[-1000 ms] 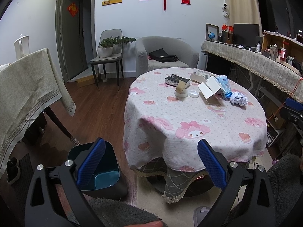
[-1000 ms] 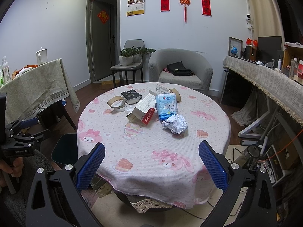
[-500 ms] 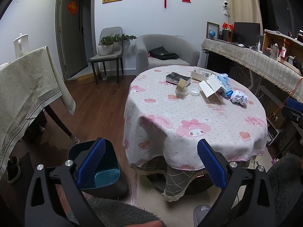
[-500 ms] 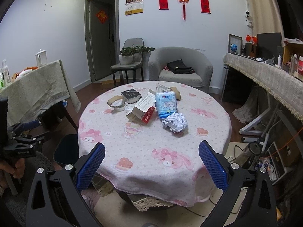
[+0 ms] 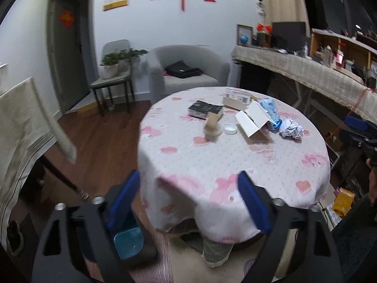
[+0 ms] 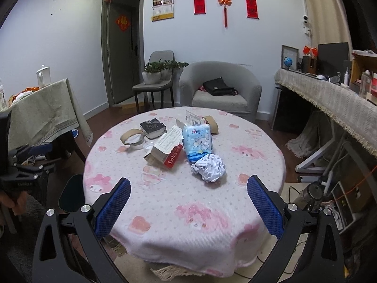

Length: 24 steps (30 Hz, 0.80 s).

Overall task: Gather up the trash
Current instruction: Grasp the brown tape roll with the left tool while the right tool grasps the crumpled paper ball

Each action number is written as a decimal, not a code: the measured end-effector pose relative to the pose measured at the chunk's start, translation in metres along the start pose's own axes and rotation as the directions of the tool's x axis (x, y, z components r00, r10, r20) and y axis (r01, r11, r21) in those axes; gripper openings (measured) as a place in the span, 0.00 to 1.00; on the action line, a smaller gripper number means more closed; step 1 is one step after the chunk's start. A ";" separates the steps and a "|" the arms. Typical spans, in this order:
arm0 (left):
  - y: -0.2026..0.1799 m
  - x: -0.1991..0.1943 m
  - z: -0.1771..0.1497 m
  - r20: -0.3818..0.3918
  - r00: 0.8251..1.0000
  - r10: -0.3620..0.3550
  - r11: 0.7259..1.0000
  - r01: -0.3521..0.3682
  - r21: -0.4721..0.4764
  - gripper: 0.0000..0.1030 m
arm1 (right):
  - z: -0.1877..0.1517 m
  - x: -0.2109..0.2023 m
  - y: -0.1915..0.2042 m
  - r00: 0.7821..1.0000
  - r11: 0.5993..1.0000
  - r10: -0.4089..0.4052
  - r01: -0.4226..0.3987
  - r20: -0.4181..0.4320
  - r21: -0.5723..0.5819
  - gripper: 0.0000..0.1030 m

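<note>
A crumpled paper ball (image 6: pixel 209 168) lies on the round table with the pink cloth (image 6: pixel 183 202), also in the left wrist view (image 5: pixel 291 129). Beside it are a blue tissue pack (image 6: pixel 196 141), an open red-and-white box (image 6: pixel 166 152), tape rolls (image 6: pixel 132 136) and a black box (image 6: pixel 153 128). A dark bin with a blue inside (image 5: pixel 128 243) stands on the floor left of the table. My right gripper (image 6: pixel 188 208) is open and empty, short of the paper ball. My left gripper (image 5: pixel 186 206) is open and empty, over the table's near edge and the bin.
A table with a grey-green cloth (image 6: pixel 47 113) stands to the left. A grey armchair (image 6: pixel 220 89) and a chair with plants (image 6: pixel 155 82) stand at the back wall. A long counter (image 6: pixel 329 99) runs along the right, with cables and a jar (image 6: pixel 311 193) on the floor.
Both grippers have moved forward toward the table. The left wrist view has swung right and closer, with motion blur. Both stay open and empty.
</note>
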State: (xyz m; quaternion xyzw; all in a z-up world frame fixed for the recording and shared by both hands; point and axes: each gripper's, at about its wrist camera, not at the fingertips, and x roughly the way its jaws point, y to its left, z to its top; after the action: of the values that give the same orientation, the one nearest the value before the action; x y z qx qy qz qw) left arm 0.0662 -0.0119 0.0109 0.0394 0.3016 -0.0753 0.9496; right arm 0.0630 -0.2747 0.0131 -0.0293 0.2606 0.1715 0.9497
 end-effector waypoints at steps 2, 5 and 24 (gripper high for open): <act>-0.005 0.012 0.010 0.001 1.000 -0.019 0.999 0.019 0.031 0.77 | 0.004 0.012 -0.004 1.000 1.000 0.008 -0.008 -0.014 0.001 0.98; -0.010 0.032 0.025 -0.002 0.999 -0.052 0.997 0.052 0.060 0.71 | 0.008 0.030 -0.011 0.999 1.000 0.024 -0.024 -0.036 0.000 0.98; -0.025 0.131 0.057 -0.102 0.988 -0.117 0.982 0.130 0.135 0.36 | 0.020 0.108 -0.040 0.982 0.994 0.093 -0.101 -0.163 -0.043 0.84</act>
State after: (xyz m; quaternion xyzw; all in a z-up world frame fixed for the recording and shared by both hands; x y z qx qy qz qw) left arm 0.1997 -0.0591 -0.0190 0.0912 0.3417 -0.1531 0.9227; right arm 0.1738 -0.2758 -0.0256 -0.0544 0.3328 0.2211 0.9151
